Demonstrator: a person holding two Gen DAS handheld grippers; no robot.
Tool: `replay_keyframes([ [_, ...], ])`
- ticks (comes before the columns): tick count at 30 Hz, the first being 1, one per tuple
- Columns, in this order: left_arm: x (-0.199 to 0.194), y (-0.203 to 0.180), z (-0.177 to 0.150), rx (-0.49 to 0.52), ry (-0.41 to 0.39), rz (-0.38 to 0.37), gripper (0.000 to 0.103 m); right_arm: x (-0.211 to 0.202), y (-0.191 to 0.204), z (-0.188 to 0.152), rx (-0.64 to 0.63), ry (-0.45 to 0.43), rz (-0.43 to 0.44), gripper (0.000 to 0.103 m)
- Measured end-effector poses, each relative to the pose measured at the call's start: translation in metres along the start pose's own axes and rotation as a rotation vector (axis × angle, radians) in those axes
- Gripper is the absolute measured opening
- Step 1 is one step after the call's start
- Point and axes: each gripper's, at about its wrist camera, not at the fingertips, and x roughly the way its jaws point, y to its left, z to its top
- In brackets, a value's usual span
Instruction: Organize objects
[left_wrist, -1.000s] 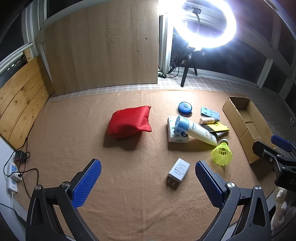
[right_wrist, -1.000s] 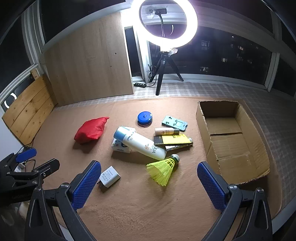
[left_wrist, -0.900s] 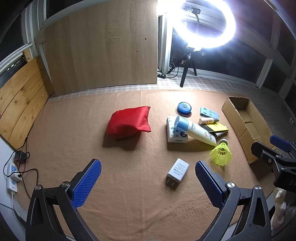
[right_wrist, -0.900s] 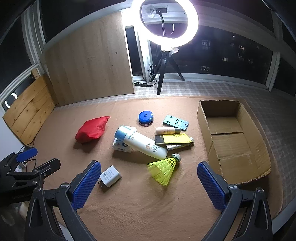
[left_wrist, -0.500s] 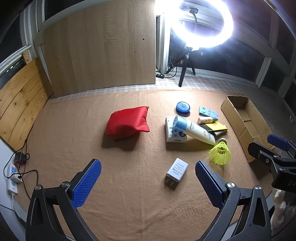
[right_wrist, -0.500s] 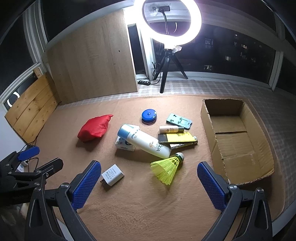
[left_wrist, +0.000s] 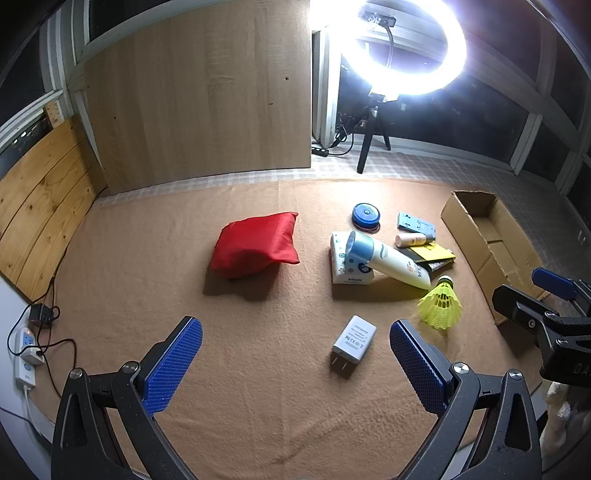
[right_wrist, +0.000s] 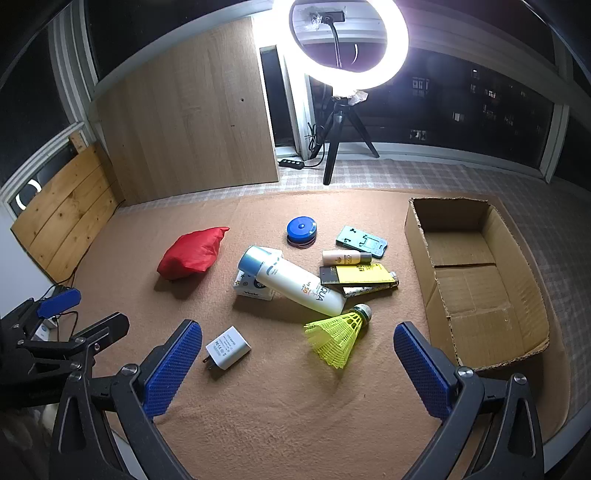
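Loose objects lie on a tan carpet (left_wrist: 147, 258): a red pouch (left_wrist: 255, 245), a white charger (left_wrist: 354, 339), a yellow shuttlecock (right_wrist: 334, 330), a large white bottle (right_wrist: 291, 278) resting on a tissue pack (left_wrist: 345, 264), a blue round case (right_wrist: 301, 229), a small tube (right_wrist: 345, 256), a yellow-black packet (right_wrist: 360, 276) and a teal holder (right_wrist: 362, 241). An open cardboard box (right_wrist: 476, 280) sits at the right. My left gripper (left_wrist: 295, 363) hovers open above the near carpet, left of the charger. My right gripper (right_wrist: 297, 365) is open, just short of the shuttlecock.
A ring light on a tripod (right_wrist: 345, 55) stands behind the carpet. A wooden board (left_wrist: 207, 99) leans on the back wall, with planks (left_wrist: 40, 199) at the left. A power strip with cables (left_wrist: 26, 354) lies at the carpet's left edge.
Both grippers have drifted slightly; the objects sit a little differently in each view. Nothing was picked up, and both stay open.
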Motion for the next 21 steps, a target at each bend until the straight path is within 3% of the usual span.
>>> replay_keyframes([
  [21,0.0008,0.0051,0.0031,-0.01,0.002,0.007,0.103,0.0036,0.0007,-0.0008,-0.011,0.008,-0.006,0.103],
])
